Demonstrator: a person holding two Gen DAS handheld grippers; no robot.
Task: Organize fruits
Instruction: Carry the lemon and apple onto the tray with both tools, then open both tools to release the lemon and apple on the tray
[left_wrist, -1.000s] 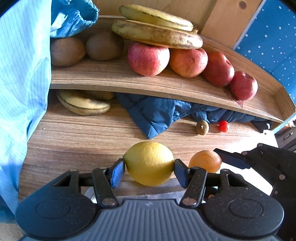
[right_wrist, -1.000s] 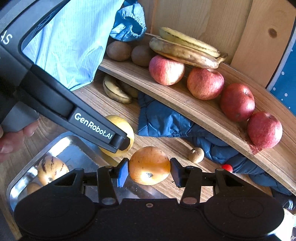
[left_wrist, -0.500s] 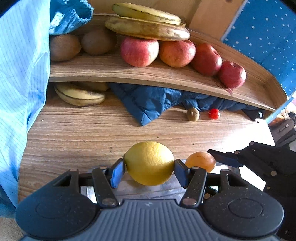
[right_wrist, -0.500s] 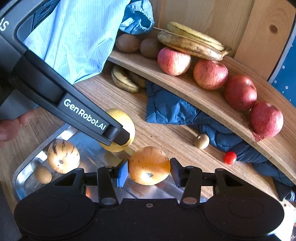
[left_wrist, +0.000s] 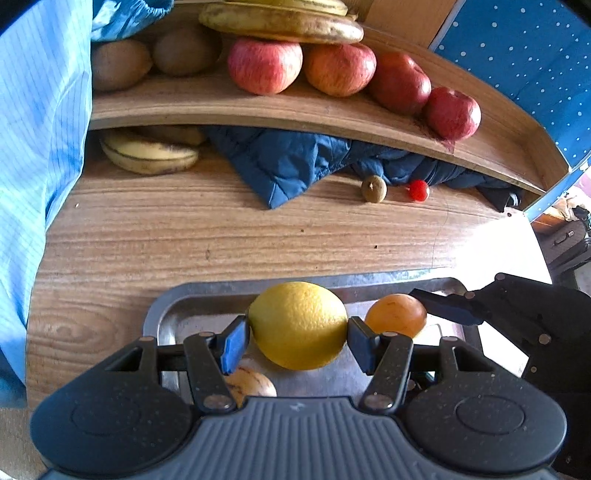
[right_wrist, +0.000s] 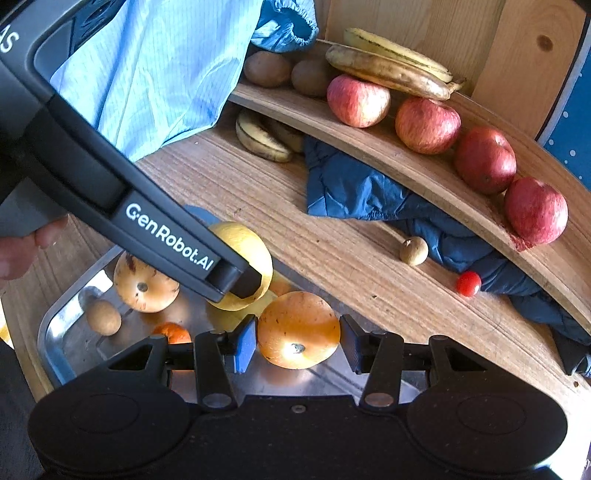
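Top banana (left_wrist: 295, 3) (edge-cropped); tray's (left_wrist: 162, 314) near half hidden

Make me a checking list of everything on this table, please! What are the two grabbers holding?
Surface: wooden table, with a wooden shelf above.
Job's things: yellow citrus and orange, both held over the metal tray; apples, bananas and kiwis on the shelf.
Clutter: dark blue jacket under the shelf; small brown fruit and small red fruit on the table.
Grippers: left gripper shut on the citrus; right gripper shut on the orange.
Cables: nothing seen.
Surroundings: light blue sleeve; blue dotted wall.
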